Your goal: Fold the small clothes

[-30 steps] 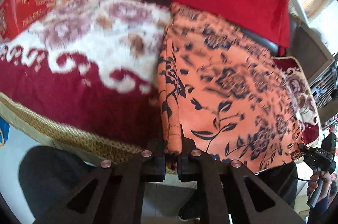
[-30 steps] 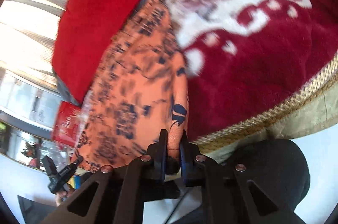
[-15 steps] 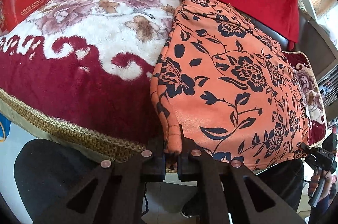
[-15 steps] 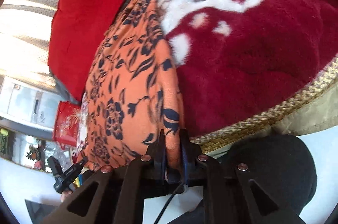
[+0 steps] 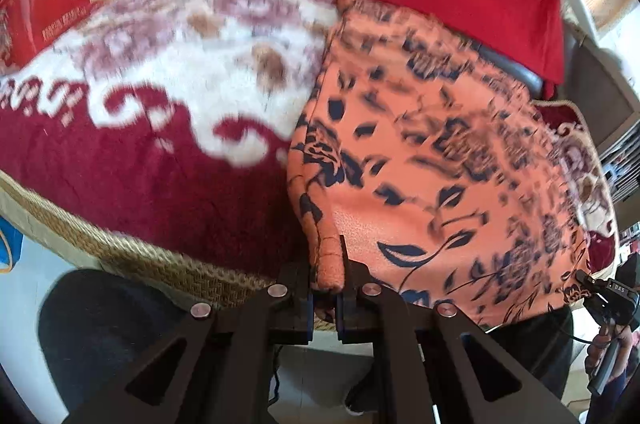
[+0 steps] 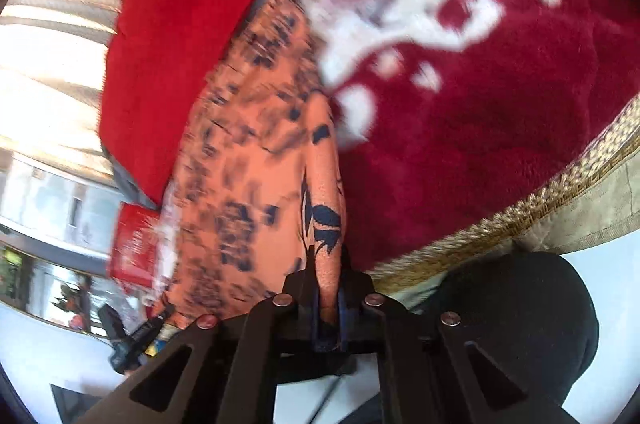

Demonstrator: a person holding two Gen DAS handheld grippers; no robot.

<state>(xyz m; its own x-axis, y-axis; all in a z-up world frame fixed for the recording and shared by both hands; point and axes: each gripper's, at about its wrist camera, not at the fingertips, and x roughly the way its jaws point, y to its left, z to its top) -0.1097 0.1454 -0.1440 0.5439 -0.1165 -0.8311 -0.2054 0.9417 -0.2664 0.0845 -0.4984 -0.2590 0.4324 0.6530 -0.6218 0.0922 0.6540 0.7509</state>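
Spread over a plush blanket (image 5: pixel 132 160), the orange garment (image 5: pixel 440 160) is held at its near edge. Its left corner is pinched in the closed left tool (image 5: pixel 325 288), its right corner in the closed right tool (image 6: pixel 328 300), probably so the edge can be carried over evenly for a fold.

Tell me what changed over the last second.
Little: both views are motion-blurred again, so the grippers are moving, direction unclear. The left gripper and right gripper stay shut on near corners of the orange cloth, still spread on the blanket.
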